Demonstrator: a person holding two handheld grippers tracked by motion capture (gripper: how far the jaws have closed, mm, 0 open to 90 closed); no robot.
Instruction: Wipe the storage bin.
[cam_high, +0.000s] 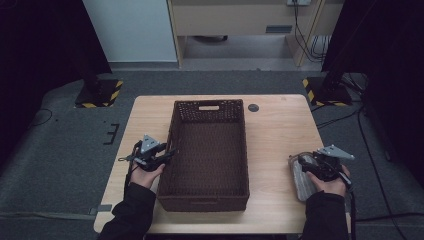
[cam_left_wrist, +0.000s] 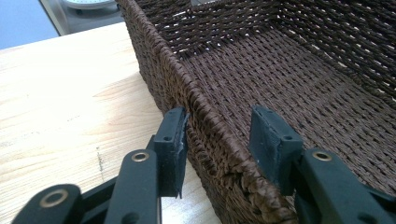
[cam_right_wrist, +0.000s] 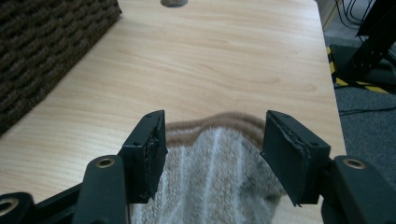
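Biggest thing first: the wooden table (cam_high: 280, 130) spreads across the middle of the high view, pale and bare along its right half. Sitting square in the centre of the frame is the dark woven basket (cam_high: 209, 150), long sides running up and down the picture, a handle slot cut in its far wall.

Over to the lower right of the high view, a striped grey sock (cam_high: 301, 181) lies flat on the table near the edge, well apart from the basket. In the right gripper view the sock (cam_right_wrist: 215, 177) comes up from the bottom centre, brown-banded cuff pointing away, white stripes running along it.

Down to the tools now. The left gripper (cam_high: 161, 156) sits at the basket's left wall, left of centre. Its own view settles it: the gripper (cam_left_wrist: 218, 140) straddles the woven rim (cam_left_wrist: 205, 121), jaws apart, one pad against the outer face, the other standing clear inside the basket.

The right gripper (cam_high: 306, 165) hovers over the sock at lower right; seen close, the gripper (cam_right_wrist: 212, 149) has its jaws spread, one on either side of the cuff, pads not pressing the fabric.

Smallest of all, a dark round disc (cam_high: 253, 107) lies just beside the basket's far right corner.
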